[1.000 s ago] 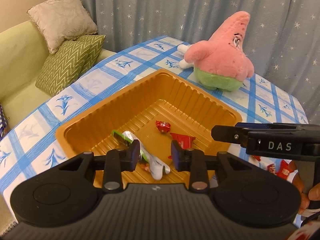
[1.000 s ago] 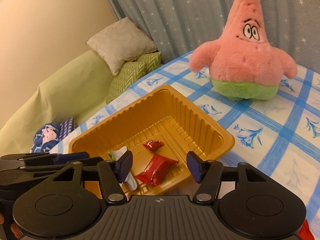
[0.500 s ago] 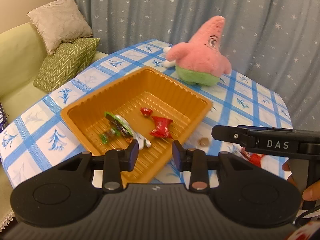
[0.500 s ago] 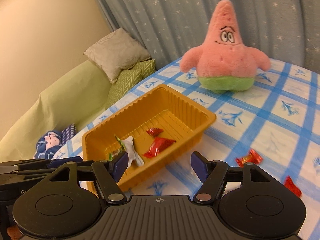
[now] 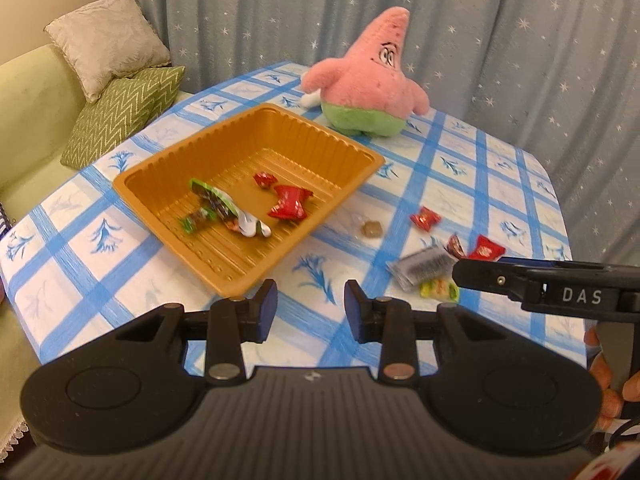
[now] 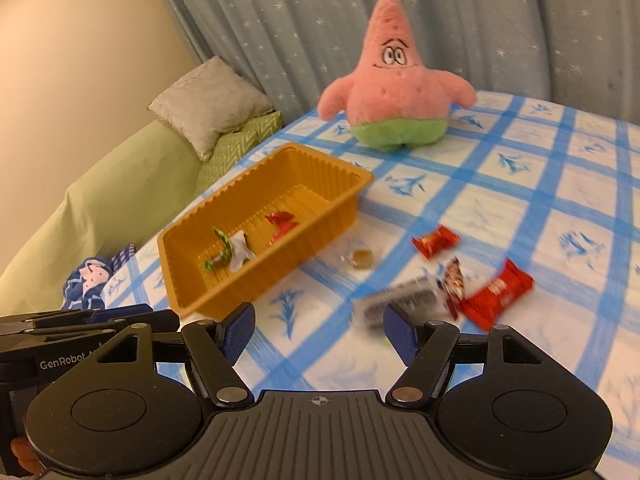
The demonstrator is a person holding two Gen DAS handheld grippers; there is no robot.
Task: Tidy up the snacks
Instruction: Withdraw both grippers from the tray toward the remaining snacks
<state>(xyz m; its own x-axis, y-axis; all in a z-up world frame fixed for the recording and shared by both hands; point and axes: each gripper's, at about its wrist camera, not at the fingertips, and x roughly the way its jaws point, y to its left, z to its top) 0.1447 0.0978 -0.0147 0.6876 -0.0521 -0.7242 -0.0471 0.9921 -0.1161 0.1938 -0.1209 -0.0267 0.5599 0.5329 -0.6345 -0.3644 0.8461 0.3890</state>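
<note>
Snacks lie scattered on the checked counter (image 5: pixel 460 184) right of the orange tray (image 5: pixel 340 196), which holds four wrappers, possibly more. Right tongs (image 6: pixel 318 330) spread wide, empty; left tongs (image 5: pixel 310 304) narrowly parted, pinching nothing.

Home living room, sofa (image 5: pixel 28 92), cushions (image 5: pixel 120 108), curtain (image 5: pixel 500 40)

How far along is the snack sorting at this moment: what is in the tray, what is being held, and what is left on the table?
Partly done. The orange tray holds four snacks, including a red packet. Neither the left claw nor the right claw holds anything. Left on the tablecloth: a round candy, a silver packet and several red packets.
</note>
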